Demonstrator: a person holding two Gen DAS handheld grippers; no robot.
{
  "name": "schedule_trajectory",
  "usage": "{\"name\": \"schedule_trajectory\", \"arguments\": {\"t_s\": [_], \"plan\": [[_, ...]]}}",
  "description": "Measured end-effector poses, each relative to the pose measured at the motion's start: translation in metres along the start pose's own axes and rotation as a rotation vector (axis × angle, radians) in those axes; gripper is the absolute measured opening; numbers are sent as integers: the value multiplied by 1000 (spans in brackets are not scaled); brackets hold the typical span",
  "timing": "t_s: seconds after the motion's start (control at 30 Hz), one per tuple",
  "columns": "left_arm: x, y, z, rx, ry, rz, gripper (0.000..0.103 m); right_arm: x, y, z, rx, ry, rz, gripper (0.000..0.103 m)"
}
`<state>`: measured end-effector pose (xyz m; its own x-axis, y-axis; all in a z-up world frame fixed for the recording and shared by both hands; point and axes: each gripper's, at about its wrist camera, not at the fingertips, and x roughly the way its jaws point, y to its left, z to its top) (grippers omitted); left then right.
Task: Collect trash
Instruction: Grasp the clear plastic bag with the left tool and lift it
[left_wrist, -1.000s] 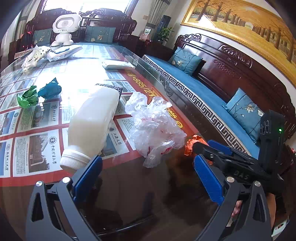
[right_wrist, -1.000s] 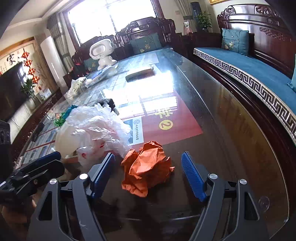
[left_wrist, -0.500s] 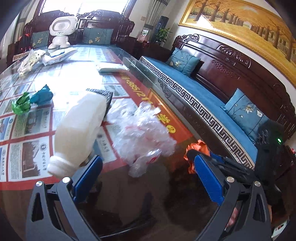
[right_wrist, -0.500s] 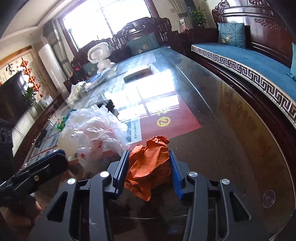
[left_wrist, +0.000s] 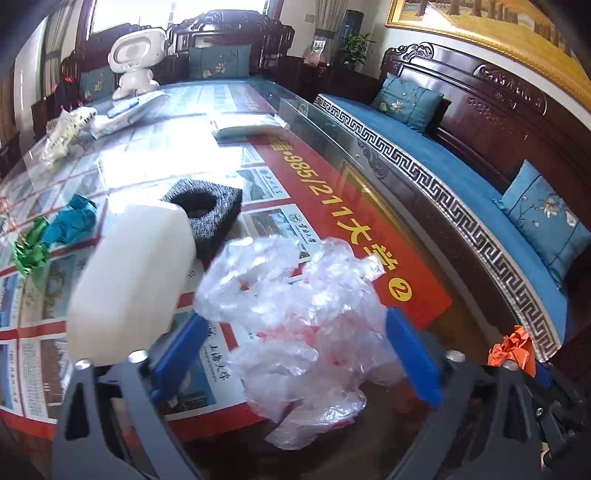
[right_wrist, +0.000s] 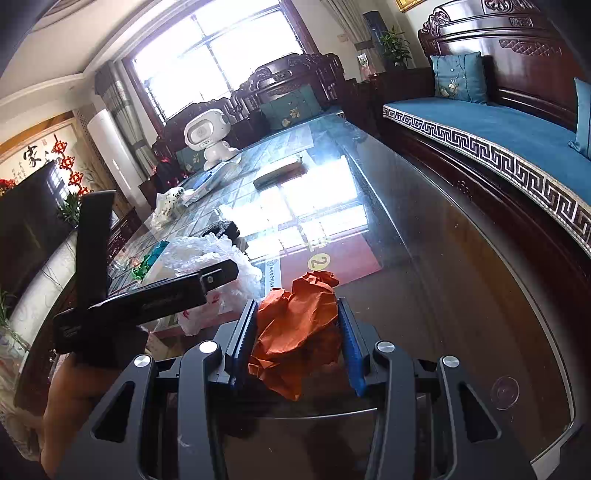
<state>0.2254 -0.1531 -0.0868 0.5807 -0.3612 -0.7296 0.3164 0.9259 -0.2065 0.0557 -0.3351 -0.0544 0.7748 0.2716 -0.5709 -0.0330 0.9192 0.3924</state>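
Note:
A crumpled clear plastic bag (left_wrist: 306, 317) with red print lies on the glass table, between the open blue pads of my left gripper (left_wrist: 295, 354); the pads stand on either side of it, apart. My right gripper (right_wrist: 297, 339) is shut on a crumpled orange paper ball (right_wrist: 295, 332), lifted off the glass. The orange ball also shows at the right edge of the left wrist view (left_wrist: 511, 349). A white plastic bottle (left_wrist: 133, 280) lies just left of the bag. The left gripper's body (right_wrist: 147, 295) crosses the right wrist view over the bag (right_wrist: 218, 269).
A dark foam block with a round hole (left_wrist: 205, 210), blue (left_wrist: 75, 223) and green (left_wrist: 31, 249) paper wads, a white robot toy (left_wrist: 135, 62), white packets (left_wrist: 251, 125) and a bag (left_wrist: 62, 133) sit farther back. A blue-cushioned wooden sofa (left_wrist: 461, 192) runs along the table's right side.
My right gripper closed on the orange paper ball and lifted it. My left gripper moved forward from near the bottle's cap until its open pads straddle the plastic bag.

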Motion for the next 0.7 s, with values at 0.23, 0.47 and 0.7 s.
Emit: {"name": "schedule_trajectory", "arguments": {"t_s": [0.23, 0.47, 0.7], "plan": [[-15, 5, -15, 3, -15, -69, 49, -3, 4, -6, -5, 10, 23, 42], [-63, 2, -38, 59, -63, -88, 49, -22, 19, -11, -30, -1, 37, 42], [-120, 11, -73, 63, -85, -146, 49, -60, 40, -24, -63, -29, 54, 42]]}}
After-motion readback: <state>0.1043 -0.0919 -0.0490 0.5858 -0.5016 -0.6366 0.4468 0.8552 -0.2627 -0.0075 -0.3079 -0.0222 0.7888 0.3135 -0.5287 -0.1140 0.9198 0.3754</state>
